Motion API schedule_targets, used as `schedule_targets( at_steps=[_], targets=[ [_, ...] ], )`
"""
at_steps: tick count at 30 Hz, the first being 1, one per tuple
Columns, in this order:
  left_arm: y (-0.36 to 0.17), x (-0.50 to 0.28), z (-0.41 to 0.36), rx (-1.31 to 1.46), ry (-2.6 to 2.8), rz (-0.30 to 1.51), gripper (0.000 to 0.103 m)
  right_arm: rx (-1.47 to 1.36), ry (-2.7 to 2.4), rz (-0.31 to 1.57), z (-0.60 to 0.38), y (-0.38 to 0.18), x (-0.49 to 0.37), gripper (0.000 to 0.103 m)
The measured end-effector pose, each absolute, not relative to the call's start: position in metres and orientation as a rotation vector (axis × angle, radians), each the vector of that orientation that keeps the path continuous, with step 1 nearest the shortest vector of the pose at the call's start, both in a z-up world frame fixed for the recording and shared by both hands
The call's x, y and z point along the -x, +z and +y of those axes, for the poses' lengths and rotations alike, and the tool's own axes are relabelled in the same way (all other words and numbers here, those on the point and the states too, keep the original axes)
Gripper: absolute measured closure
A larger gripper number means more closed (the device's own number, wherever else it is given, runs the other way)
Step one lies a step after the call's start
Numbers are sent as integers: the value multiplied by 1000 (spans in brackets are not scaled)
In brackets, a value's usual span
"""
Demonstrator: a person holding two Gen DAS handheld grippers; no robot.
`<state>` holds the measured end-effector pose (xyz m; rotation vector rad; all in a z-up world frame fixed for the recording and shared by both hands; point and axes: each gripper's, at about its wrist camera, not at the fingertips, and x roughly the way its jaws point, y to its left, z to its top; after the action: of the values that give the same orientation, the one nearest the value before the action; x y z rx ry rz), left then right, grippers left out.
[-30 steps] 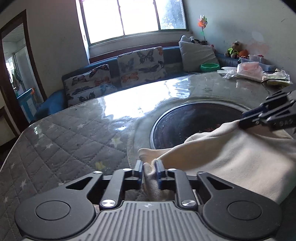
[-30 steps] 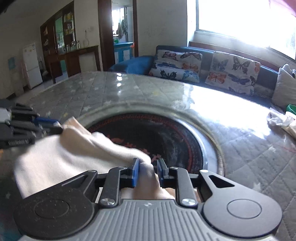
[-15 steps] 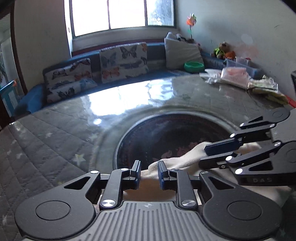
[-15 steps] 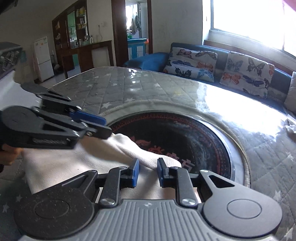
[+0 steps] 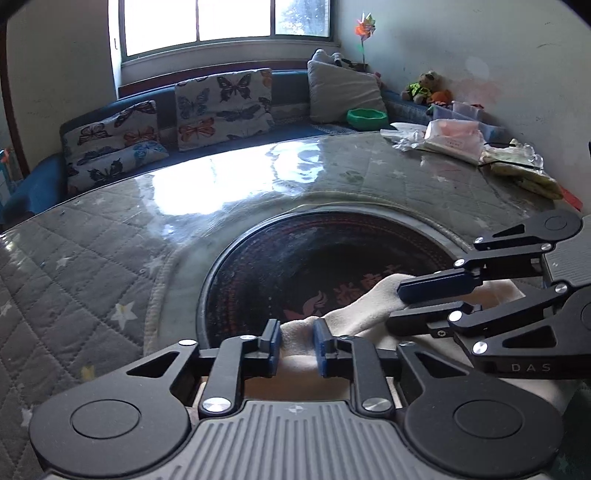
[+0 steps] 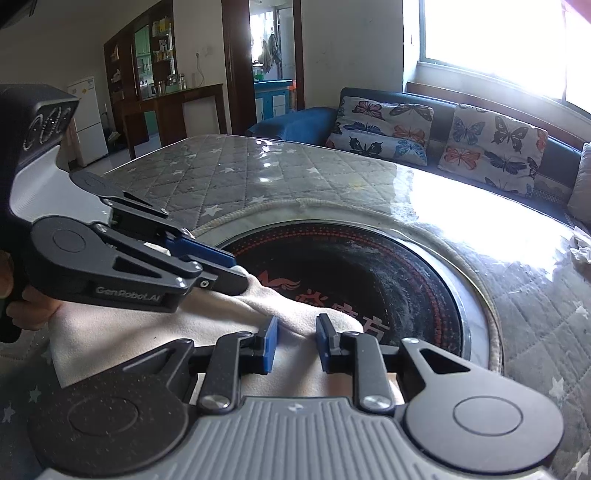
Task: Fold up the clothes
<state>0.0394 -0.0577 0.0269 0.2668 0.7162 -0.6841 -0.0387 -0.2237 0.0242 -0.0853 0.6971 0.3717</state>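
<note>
Left wrist view: the left gripper (image 5: pixel 296 341), jaws just narrowed, pinches the cream cloth (image 5: pixel 364 308) at the dark disc's (image 5: pixel 295 273) near edge. Right wrist view: the right gripper (image 6: pixel 296 341), jaws just eased slightly apart, straddles a cloth (image 6: pixel 155 332) fold; grip unclear.

I am in a home's living room: a blue sofa (image 5: pixel 295 127) with butterfly cushions (image 5: pixel 223 107) under the window (image 5: pixel 225 22), a fridge (image 6: pixel 88 120) beyond.
</note>
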Motion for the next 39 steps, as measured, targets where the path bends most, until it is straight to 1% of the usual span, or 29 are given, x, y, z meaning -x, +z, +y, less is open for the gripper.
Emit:
schedule_targets(
  at_steps=[1,2,4,6,11,15,22,24,26,30,31,33,36,39],
  targets=[
    [28,-38,-58,-267,-681,704,92,85,371,695,-224,25,39,80],
    [30,-36,-59,-269,-671,682,93,84,370,694,-224,25,40,80],
    [36,-30,-59,-281,-651,613,93,80,367,682,-225,28,43,79],
    [38,-30,-60,-291,-632,585,93,68,364,660,-226,32,48,77],
    [19,-33,-68,-332,-604,616,92,103,377,672,-221,29,56,77],
    [18,-31,-68,-343,-590,604,89,90,331,696,-235,28,66,77],
    [17,-32,-73,-366,-576,603,88,48,231,703,-267,28,91,77],
    [18,-32,-73,-369,-574,605,87,45,211,712,-274,25,93,77],
    [21,-31,-71,-359,-572,601,83,30,205,696,-276,30,94,77],
    [36,-23,-64,-306,-573,571,82,28,248,650,-269,44,85,78],
    [41,-19,-63,-292,-575,562,82,24,266,647,-266,46,81,79],
    [50,-11,-59,-264,-587,546,82,21,295,657,-261,44,71,81],
    [56,8,-54,-268,-615,540,82,42,314,724,-248,29,51,81],
    [54,29,-46,-279,-637,544,82,93,286,723,-245,24,49,83]
  ],
)
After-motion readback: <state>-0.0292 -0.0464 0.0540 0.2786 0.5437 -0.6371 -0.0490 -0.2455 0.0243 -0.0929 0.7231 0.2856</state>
